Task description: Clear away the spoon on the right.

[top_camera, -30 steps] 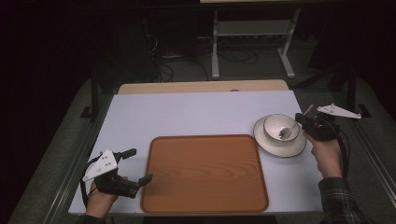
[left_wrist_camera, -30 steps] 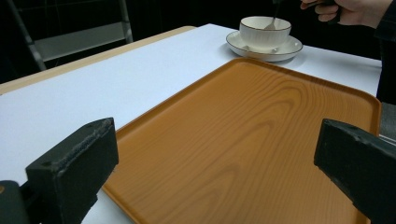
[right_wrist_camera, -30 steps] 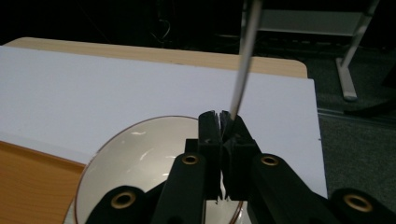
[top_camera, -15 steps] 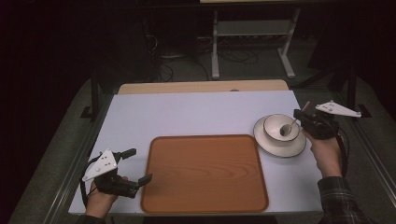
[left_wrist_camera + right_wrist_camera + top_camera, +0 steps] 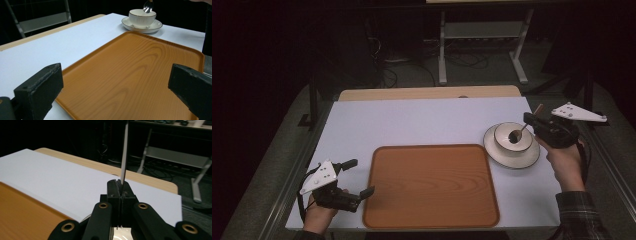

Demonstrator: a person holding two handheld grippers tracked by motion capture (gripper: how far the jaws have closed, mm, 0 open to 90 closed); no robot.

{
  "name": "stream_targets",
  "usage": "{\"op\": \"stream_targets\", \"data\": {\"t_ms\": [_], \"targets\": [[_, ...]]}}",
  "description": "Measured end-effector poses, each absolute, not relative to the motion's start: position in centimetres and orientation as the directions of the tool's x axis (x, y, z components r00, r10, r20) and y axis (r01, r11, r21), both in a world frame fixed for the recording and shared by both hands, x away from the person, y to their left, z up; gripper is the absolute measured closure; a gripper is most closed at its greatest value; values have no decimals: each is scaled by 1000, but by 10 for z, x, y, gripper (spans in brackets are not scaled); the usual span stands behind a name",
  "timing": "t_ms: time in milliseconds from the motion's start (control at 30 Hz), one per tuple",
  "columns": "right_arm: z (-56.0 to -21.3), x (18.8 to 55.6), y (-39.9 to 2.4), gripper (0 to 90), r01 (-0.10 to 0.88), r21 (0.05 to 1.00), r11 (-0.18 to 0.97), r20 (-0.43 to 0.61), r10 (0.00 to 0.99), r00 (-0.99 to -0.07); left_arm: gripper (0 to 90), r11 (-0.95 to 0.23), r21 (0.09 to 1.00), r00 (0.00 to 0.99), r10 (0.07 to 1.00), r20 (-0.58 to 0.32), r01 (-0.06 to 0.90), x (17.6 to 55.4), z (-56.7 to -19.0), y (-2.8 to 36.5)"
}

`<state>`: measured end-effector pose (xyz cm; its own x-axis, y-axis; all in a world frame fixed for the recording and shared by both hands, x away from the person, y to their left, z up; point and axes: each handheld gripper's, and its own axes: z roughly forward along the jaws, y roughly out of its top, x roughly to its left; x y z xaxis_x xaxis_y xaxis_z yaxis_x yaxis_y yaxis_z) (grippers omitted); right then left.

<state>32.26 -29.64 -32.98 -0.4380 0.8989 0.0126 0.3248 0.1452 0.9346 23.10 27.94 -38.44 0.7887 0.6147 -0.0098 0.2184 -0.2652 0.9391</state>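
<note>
A white bowl [image 5: 504, 131] with a dark rim stands on a white saucer [image 5: 512, 159] at the table's right side. Just above the bowl hangs a spoon [image 5: 522, 128], its head down and its handle slanting up to the right. My right gripper [image 5: 532, 120] is shut on that handle; in the right gripper view the handle [image 5: 124, 152] rises from the closed jaws [image 5: 119, 183]. My left gripper [image 5: 359, 176] stands open at the tray's front left corner, nothing between its jaws [image 5: 115, 82]. Bowl [image 5: 141, 16] and spoon [image 5: 148, 5] show far off in the left gripper view.
A wooden-look orange tray [image 5: 429, 185] lies in the middle of the white table [image 5: 412, 125], left of the saucer. A tan strip edges the table's far side [image 5: 427, 93]. Beyond it stand a metal frame [image 5: 482, 45] and cables on a dark floor.
My right gripper has risen a little with the spoon, lifting the spoon's head up out of the bowl. The left gripper has stayed where it was.
</note>
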Motion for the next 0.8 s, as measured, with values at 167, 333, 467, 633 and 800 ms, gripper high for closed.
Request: {"op": "stream_targets", "data": {"t_ms": [167,333,467,633,800], "targets": [[-326,319,-291,880,328,930,167,14,875,-485,0,-265,940,788,615,-9,217,231,-384,280],[-322,315,-283,880,337,924,179,37,837,-546,0,-265,940,789,614,-9,217,231,-384,280],[-321,312,-274,880,339,918,207,37,806,-591,0,-266,939,789,614,-8,217,231,-384,280],[-325,311,-260,880,346,908,238,40,771,-636,0,-264,940,788,615,-9,217,231,-384,280],[-330,310,-246,880,354,893,279,39,735,-677,0,-265,940,789,615,-7,215,231,-384,280]]}}
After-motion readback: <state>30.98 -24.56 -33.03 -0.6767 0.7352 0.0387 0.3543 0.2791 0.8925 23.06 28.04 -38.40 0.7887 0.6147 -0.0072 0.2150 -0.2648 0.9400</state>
